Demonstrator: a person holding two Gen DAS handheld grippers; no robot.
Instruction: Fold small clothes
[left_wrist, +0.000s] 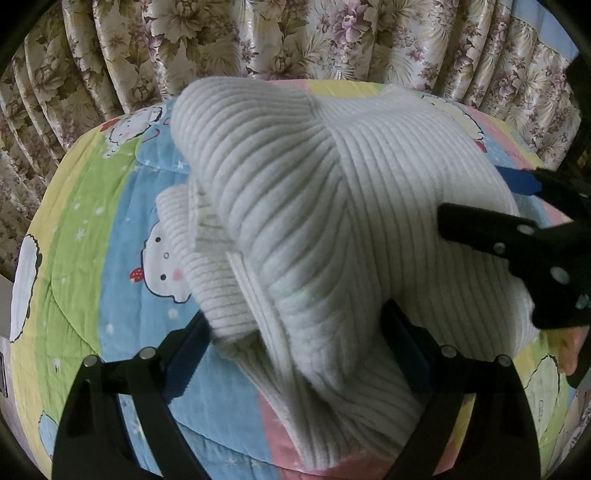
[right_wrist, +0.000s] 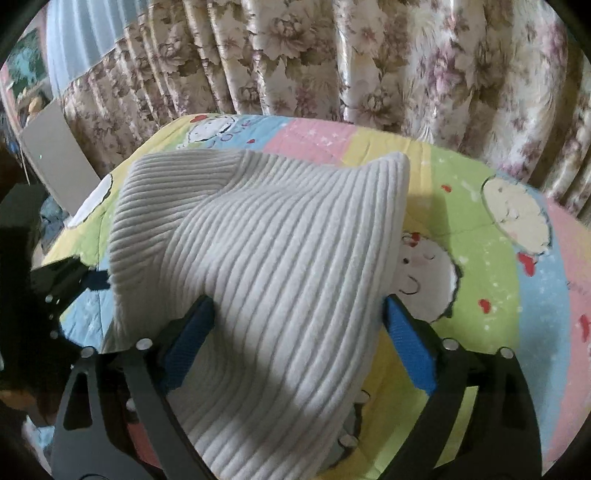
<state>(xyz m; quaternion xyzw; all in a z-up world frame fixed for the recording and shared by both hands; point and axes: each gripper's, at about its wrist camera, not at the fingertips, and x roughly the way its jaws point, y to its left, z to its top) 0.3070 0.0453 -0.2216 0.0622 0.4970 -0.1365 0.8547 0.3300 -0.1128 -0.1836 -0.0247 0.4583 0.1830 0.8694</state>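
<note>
Mid-fold: white ribbed knit garment (left_wrist: 332, 206) heaped in the middle of the cartoon quilt (left_wrist: 110, 229), one layer doubled over, not yet flat; left gripper (left_wrist: 295, 354) and right gripper (right_wrist: 299, 332) both wide open around bunched cloth, neither clamping it.

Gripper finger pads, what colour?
Blue pads on black fingers, clearest in the right wrist view, straddling the white ribbed knit garment.

Looks like a home bedroom: cartoon-sheep quilt (right_wrist: 480, 229) is covering the surface across frame centre, floral curtains (right_wrist: 332, 55) are hanging along the top.
</note>
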